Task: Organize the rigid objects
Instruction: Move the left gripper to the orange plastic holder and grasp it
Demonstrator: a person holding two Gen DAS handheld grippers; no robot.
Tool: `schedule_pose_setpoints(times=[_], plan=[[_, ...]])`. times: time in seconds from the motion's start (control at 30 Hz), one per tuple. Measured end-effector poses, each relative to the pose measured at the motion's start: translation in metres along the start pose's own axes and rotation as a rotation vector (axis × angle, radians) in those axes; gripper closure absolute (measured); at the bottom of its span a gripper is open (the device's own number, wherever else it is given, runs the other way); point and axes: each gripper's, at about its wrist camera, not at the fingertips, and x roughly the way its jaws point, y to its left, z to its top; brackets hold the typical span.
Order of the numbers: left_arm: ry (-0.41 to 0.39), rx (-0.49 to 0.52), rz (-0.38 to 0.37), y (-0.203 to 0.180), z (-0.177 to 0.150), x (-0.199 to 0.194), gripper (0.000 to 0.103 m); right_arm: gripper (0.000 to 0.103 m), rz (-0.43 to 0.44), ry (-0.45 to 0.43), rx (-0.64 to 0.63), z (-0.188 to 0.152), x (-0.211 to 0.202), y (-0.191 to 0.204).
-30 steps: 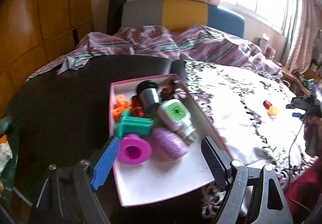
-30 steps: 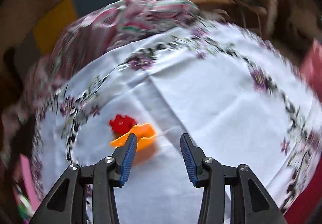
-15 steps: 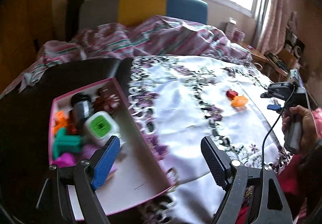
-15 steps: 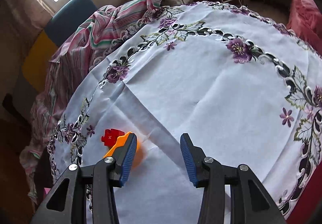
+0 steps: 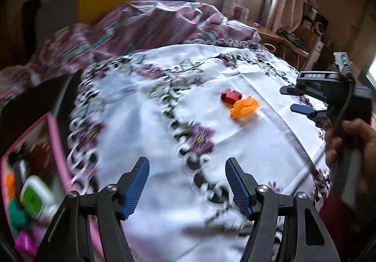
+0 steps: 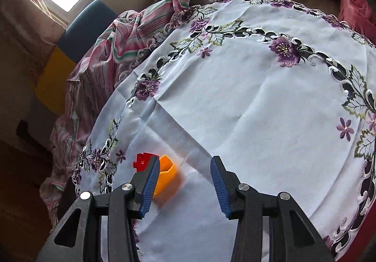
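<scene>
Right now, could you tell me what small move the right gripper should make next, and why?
Probably shift the right gripper slightly left to centre on the small orange plastic piece: its fingers stand open and empty, and the piece lies beside the left finger, not between them, with the small red plastic block just beyond.

A matt white embroidered cloth (image 6: 246,102) covers the tabletop, and on it a glossy red plastic piece (image 5: 231,96) lies just beside a smooth orange plastic cup (image 5: 244,106), near ribbed blue fingers (image 6: 150,185).
</scene>
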Motion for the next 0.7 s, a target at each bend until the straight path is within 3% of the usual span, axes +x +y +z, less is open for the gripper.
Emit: schedule_pose_setpoints(times=[0.23,0.3,0.4,0.6,0.67,0.7], plan=[[0.026,0.080,-0.081,-0.030,0.036,0.052,0.035,0.058,0.046,-0.002,0.031,0.002,-0.003,-0.002],[0.041,0.090,-0.110,-0.038,0.045,0.068,0.028,0.058,0.053,-0.003,0.042,0.002,-0.004,-0.004],[0.031,0.121,-0.120,-0.051,0.058,0.087,0.021,0.058,0.072,0.005,0.053,0.003,-0.003,-0.005],[0.040,0.244,-0.139,-0.085,0.074,0.124,0.021,0.058,0.093,0.016,0.060,0.002,0.000,-0.004],[0.056,0.258,-0.133,-0.091,0.074,0.135,0.027,0.057,0.103,0.024,0.061,0.002,0.001,-0.004],[0.075,0.264,-0.134,-0.093,0.073,0.143,0.045,0.057,0.103,0.028,0.063,0.002,0.002,-0.004]])
